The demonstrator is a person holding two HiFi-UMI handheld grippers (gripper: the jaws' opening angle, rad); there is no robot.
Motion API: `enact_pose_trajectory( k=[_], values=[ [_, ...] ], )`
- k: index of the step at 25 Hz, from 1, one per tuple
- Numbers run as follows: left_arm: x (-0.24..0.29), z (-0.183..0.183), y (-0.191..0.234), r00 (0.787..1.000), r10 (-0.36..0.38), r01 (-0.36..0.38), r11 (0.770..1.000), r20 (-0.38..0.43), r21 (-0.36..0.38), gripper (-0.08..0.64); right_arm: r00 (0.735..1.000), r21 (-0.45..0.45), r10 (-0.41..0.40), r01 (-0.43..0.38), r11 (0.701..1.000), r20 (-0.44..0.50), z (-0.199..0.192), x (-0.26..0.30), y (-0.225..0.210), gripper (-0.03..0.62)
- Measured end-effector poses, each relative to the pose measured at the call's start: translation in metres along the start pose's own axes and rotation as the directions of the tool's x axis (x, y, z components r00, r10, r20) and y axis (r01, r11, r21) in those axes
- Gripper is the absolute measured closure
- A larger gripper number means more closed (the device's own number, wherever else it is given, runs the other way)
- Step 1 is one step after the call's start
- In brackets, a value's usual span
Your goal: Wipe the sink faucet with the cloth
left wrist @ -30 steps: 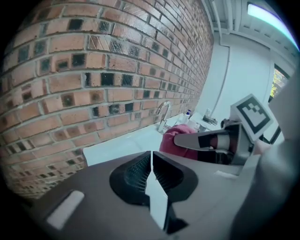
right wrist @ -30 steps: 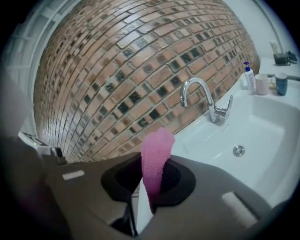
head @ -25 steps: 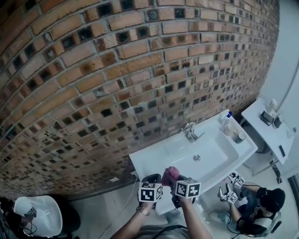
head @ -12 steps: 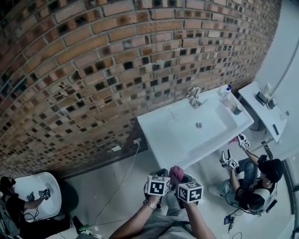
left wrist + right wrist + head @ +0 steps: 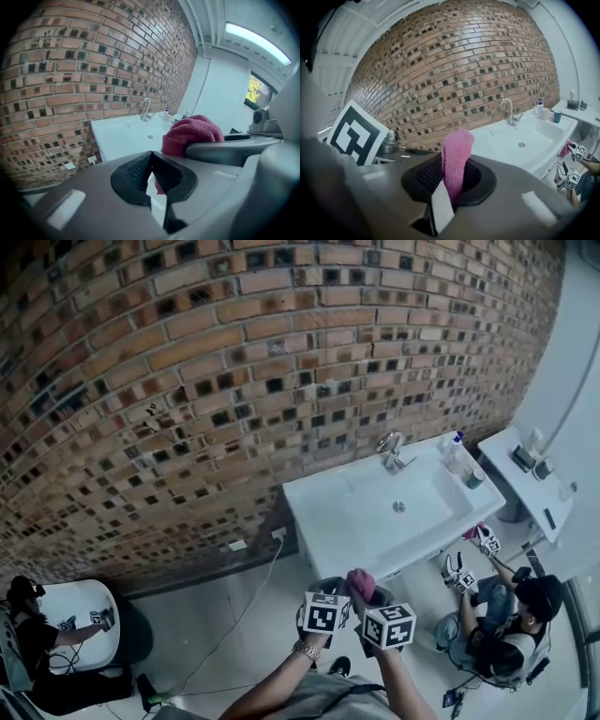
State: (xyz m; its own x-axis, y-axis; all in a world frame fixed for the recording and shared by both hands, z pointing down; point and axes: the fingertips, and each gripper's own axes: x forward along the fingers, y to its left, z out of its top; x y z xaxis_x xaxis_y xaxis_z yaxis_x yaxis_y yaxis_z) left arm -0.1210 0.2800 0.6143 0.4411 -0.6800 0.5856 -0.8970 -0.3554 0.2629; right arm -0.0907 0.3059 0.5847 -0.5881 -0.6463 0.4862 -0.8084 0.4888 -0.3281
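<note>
Right claw (image 5: 451,182): pads pinched on a pink terry cloth (image 5: 457,152), a folded strip that stood upright out of the jaws.

Left claw (image 5: 151,174): ribbed pads pressed together, nothing between them. The cloth's bunched end showed just beside this claw, on its right.

Both claws were held side by side, close together, low in the head view over the pale floor (image 5: 216,643).

The cloth was well apart from the chrome faucet (image 5: 391,450) and not touching it. The faucet stood at the back edge of a white sink (image 5: 328,507), set against a brick wall (image 5: 216,371).

A blue-capped bottle (image 5: 454,452) and a cup (image 5: 475,478) sat at the sink's right corner. A white wall socket (image 5: 278,533) showed just below the sink's left end. Beyond the sink's right end stood a small white shelf (image 5: 525,486) with a few small items, too small to name.

A seated person (image 5: 511,629) was on the floor to the right of the sink, holding other marker-cubed grippers.
</note>
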Motion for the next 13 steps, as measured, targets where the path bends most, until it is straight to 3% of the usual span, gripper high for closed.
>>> enact_pose_trajectory(
  k=[5, 13],
  values=[
    [-0.002, 0.000, -0.013, 1.000, 0.022, -0.022, 0.999, 0.006, 0.031, 0.543, 1.000, 0.032, 0.012, -0.012, 0.999, -0.011, 0.002, -0.009, 0.000, 0.539],
    [-0.009, 0.003, -0.011, 0.998, 0.056, -0.057, 0.998, 0.024, 0.018, 0.544, 0.999, -0.003, 0.046, -0.046, 0.999, -0.003, 0.005, -0.017, 0.011, 0.539]
  ],
)
